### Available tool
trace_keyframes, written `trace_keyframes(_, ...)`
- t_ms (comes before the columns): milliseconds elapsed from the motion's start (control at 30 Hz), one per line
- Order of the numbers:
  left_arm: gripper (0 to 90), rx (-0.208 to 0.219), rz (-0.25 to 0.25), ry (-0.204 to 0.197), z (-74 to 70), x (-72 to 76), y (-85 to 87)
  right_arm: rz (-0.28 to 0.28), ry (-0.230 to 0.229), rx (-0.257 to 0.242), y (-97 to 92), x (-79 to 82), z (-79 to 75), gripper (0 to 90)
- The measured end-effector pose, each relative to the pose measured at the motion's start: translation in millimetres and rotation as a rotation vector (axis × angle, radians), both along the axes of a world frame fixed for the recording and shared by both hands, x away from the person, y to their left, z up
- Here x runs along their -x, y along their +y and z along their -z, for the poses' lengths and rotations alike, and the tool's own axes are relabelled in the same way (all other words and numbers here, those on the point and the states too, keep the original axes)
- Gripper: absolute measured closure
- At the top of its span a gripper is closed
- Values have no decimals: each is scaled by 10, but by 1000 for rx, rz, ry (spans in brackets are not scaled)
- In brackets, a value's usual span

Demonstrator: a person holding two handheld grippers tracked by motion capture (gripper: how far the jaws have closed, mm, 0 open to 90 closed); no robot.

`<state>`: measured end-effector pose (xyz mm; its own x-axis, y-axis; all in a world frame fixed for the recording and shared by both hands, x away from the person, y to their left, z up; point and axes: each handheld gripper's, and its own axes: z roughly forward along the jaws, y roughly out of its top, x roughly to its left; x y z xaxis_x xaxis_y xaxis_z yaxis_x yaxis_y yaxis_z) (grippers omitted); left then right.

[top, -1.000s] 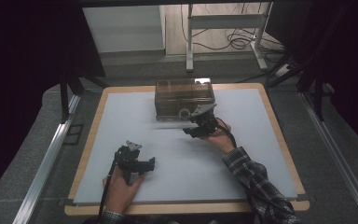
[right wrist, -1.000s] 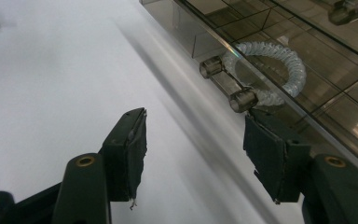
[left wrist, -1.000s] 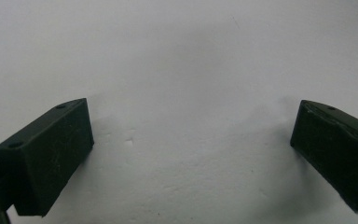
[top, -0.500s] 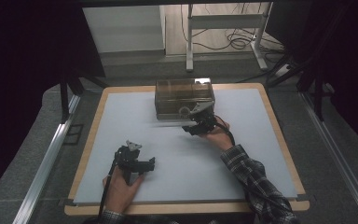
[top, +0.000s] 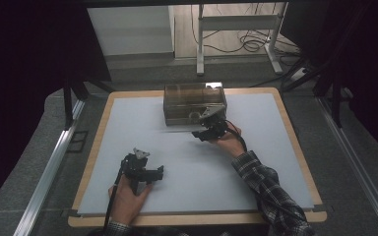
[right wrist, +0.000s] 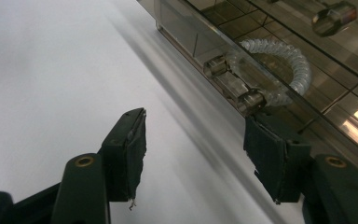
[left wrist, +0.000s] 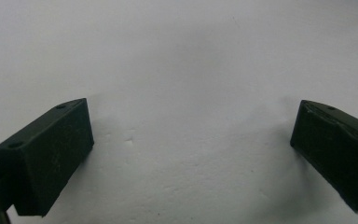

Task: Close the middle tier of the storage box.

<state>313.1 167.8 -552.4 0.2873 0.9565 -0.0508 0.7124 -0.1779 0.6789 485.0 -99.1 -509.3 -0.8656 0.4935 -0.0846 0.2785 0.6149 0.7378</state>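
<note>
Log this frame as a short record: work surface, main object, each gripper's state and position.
surface: white mat on a wood-edged table
object: smoky clear box at the far middle, with a clear ring handle on its front
right gripper: open, nothing between the jaws, close to the box front beside the handle
left gripper: open, nothing between the jaws, low over bare mat near the person

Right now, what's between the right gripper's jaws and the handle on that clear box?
Nothing: in the right gripper view, only bare white table separates the open right gripper from the box handle.
</note>
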Motion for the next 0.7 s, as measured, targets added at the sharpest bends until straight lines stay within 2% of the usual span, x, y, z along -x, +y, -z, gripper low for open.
trace_keyframes(700,0,0,0,0,0,0,0,13,1,8,25,-71,-4,381)
